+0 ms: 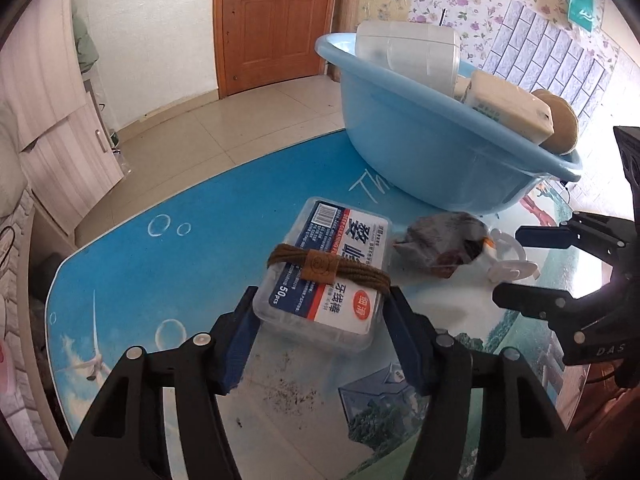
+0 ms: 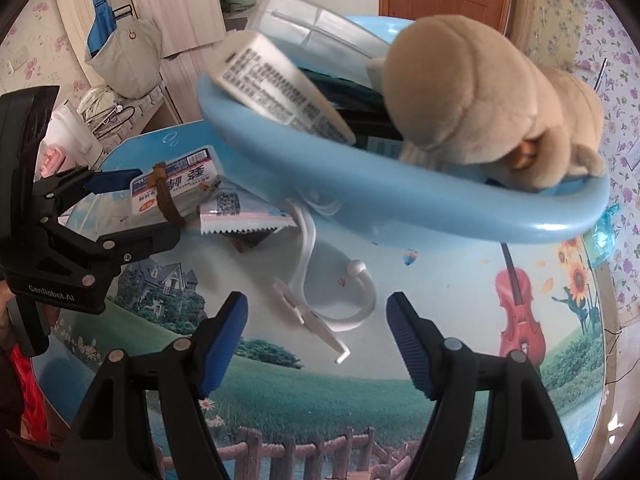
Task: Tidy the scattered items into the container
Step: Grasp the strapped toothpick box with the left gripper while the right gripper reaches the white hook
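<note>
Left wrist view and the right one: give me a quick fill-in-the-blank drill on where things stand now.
1. The left gripper has its blue pads at the two sides of the floss box, which has a brown ____ looped around it.
2. The plush toy sits at the rim of the blue ____.
3. Between the open fingers of the right gripper lies a ____ plastic hook on the table.
4. The snack packet lies ____ the basin, on the table.

Missing words: band; basin; white; outside
</note>
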Tool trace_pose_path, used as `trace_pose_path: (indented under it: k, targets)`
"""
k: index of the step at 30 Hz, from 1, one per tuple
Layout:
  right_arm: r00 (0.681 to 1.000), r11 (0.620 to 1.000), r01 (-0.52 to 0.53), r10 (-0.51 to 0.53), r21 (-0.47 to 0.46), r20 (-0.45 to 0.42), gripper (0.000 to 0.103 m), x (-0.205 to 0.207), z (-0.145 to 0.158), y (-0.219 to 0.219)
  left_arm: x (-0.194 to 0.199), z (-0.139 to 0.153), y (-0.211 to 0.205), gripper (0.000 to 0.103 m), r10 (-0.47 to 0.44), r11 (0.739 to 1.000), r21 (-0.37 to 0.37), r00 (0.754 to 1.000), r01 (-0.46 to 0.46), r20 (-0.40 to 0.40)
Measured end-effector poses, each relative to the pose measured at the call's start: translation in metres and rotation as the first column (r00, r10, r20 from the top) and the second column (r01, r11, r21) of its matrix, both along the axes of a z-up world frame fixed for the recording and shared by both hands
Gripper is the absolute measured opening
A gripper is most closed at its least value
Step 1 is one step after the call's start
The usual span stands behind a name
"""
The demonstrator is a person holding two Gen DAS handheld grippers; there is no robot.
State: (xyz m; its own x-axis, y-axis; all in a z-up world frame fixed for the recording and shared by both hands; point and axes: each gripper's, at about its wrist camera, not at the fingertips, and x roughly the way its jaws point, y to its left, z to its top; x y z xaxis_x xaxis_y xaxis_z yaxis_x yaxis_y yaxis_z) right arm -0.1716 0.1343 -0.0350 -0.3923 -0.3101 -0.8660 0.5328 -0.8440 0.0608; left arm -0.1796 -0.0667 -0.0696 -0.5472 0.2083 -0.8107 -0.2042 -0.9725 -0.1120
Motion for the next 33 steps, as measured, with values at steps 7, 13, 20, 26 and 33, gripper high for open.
trace_pose_path:
  k: [7, 13, 20, 26, 33]
  targets:
    - [1.0, 1.0, -0.007, 0.007, -0.021, 0.016, 0.071, -0.003, -0.002, 0.002, 0.018, 0.004, 0.001, 0.06, 0.005, 1.0, 0.003, 1.0, -0.005, 0.002]
    - [0.999, 0.999, -0.034, 0.034, 0.001, -0.006, 0.046, 0.002, 0.001, 0.006, 0.038, 0.007, 0.004, 0.061, 0.022, 1.0, 0.013, 1.0, -0.022, 0.0]
    - [1.0, 0.999, -0.032, 0.032, -0.013, -0.001, 0.043, 0.013, 0.005, 0.014, 0.051, 0.005, 0.004, 0.061, 0.034, 0.999, 0.02, 0.999, -0.034, 0.008]
    - [1.0, 1.0, -0.015, 0.015, -0.021, -0.003, 0.041, 0.021, 0.006, 0.028, 0.065, 0.003, 0.006, 0.061, 0.044, 0.999, 0.029, 0.999, -0.045, 0.023]
    - [1.0, 1.0, 0.01, -0.01, -0.024, -0.018, 0.041, 0.023, 0.008, 0.039, 0.076, 0.01, 0.011, 0.061, 0.049, 0.998, 0.04, 0.999, -0.049, 0.014]
